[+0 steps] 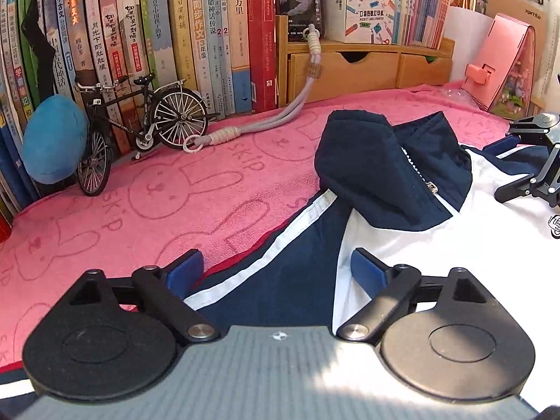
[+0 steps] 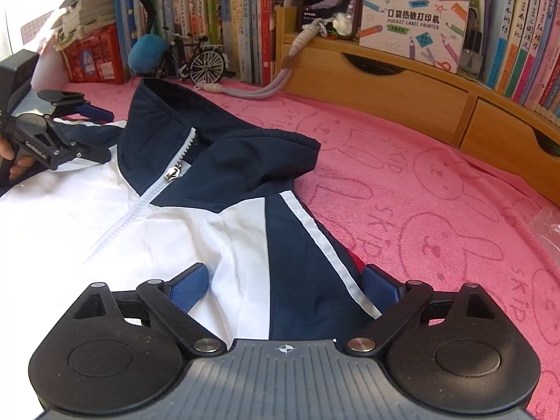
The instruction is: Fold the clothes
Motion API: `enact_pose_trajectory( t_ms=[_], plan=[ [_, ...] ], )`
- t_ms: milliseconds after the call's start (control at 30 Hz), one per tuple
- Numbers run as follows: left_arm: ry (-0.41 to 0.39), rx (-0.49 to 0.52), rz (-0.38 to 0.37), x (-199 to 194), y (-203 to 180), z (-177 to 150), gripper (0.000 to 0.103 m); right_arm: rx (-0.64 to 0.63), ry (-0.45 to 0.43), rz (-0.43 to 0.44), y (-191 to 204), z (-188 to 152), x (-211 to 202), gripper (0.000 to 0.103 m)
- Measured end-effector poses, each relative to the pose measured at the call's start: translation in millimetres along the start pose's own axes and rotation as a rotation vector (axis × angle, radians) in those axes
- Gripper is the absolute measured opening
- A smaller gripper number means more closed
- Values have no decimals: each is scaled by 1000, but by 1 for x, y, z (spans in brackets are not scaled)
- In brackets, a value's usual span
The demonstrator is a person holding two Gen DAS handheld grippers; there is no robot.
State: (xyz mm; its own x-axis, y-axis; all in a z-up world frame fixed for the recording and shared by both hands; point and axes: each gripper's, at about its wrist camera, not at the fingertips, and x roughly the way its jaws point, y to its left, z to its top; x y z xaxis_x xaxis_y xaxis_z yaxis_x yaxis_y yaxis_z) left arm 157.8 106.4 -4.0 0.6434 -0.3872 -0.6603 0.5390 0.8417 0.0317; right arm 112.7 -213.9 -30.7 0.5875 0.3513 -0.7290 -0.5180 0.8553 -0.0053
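Lying zipped and front-up on a pink towel [image 2: 402, 182] spread over the desk: a navy-and-white jacket [image 2: 147, 217], collar toward the row of books [image 1: 196, 35], sleeves running out to either side. Looks thin, soft and light, probably a little slick, so likely to slump and slide rather than keep a crease. Straddling the shoulder seams now: left gripper [image 1: 276, 273] over the near sleeve top, right gripper [image 2: 283, 287] over the opposite one, each with blue fingers [image 2: 190, 288] standing fairly wide, cloth between them but not visibly pinched. Best taken at the shoulder where the white stripe [image 2: 315, 231] meets the body, gathering both layers so the back comes along. Worth avoiding: the zipper [image 2: 173, 173], stiff and ridged, and the bulky collar. Toy bicycle [image 1: 140, 129] and cord [image 1: 245, 126] well clear.
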Motion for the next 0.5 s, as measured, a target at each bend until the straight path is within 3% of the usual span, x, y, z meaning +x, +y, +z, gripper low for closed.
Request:
enact_pose_trajectory(
  t_ms=[67, 133, 200, 233, 267, 333, 367, 400, 433, 467, 500],
  plan=[
    [-26, 23, 5, -8, -10, -4, 50, -17, -6, 9, 3, 0, -3, 75],
    [-43, 55, 4, -12, -17, -7, 33, -29, -8, 5, 4, 1, -4, 71],
    [-47, 36, 4, -7, -14, -4, 40, -43, -15, -11, 1, 5, -1, 75],
    [-48, 21, 5, -4, -12, -3, 57, -7, -8, -26, -3, 9, 4, 86],
    [-27, -21, 6, 1, -8, 0, 80, 34, 1, -43, -9, 13, 11, 89],
    [-14, -65, 13, 6, -5, 3, 82, 86, 1, -40, -12, 17, 20, 90],
    [-19, -36, 21, 3, -13, 2, 68, 71, -5, -41, -7, 18, 21, 86],
    [-28, -1, 23, -1, -22, 0, 50, 55, -14, -37, -1, 17, 18, 68],
    [-37, 34, 25, -5, -31, -2, 24, 39, -23, -32, 6, 16, 15, 52],
    [-42, 83, 38, -9, -42, -5, 8, 15, -23, -50, 15, 14, 11, 44],
    [-46, 138, 56, -13, -55, -9, 5, -11, -21, -70, 25, 13, 8, 27]
  ],
)
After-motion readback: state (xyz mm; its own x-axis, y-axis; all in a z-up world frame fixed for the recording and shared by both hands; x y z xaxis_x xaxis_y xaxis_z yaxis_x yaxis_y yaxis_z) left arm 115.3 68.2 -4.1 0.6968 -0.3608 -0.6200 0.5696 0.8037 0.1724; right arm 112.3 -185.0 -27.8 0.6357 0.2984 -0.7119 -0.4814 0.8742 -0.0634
